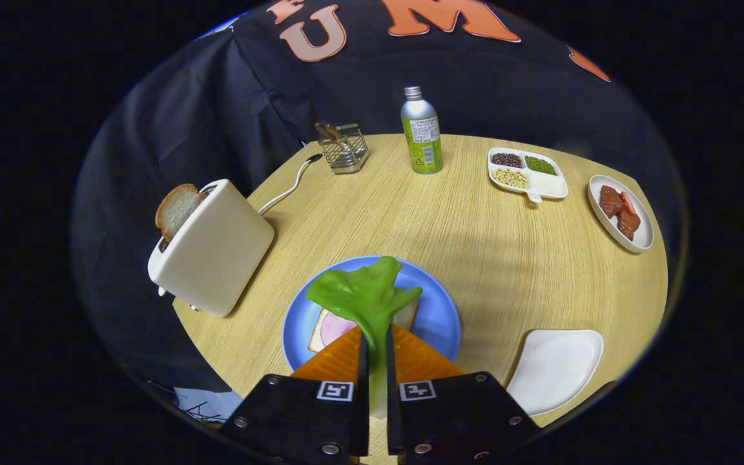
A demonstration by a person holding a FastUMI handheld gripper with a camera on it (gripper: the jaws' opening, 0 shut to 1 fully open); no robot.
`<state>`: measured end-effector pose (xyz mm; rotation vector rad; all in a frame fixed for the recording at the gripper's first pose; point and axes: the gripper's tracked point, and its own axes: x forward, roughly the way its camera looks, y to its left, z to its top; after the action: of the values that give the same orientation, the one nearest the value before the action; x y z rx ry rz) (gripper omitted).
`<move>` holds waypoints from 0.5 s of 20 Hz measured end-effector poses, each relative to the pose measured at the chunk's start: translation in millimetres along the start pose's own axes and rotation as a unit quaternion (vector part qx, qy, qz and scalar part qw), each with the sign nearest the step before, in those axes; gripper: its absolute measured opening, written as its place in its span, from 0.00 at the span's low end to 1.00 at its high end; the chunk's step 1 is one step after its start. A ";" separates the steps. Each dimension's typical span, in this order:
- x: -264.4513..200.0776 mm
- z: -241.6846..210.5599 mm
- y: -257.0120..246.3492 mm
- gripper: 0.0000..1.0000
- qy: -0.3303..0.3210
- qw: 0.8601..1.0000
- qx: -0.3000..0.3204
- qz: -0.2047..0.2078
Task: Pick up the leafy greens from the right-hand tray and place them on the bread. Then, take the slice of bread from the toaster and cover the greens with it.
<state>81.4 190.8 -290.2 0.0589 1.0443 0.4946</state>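
My gripper (375,339) is shut on the stem of the leafy greens (365,297), and the leaf spreads out ahead of the orange fingers (340,358). It hangs over the blue plate (440,316), which holds a slice of bread (321,336) topped with a pink round of ham (333,329). How high the leaf is above the bread is unclear. To the left stands a cream toaster (214,248), tilted in view, with a bread slice (175,210) sticking out of its slot.
An empty white tray (556,368) lies right of the fingers. Farther back on the round wooden table (507,258) stand a green bottle (422,132), a wire holder (345,150), a divided dish of beans (527,173) and an oval plate of meat (620,212). The toaster's cord (288,187) trails back.
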 end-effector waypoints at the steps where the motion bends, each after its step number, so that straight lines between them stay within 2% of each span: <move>1: 4.6 1.1 3.5 0.12 0.002 1.000 0.003 0.003; 10: 27.2 -0.2 11.0 0.12 0.017 1.000 0.023 -0.001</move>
<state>88.3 211.9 -309.4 0.0908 1.0885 0.4699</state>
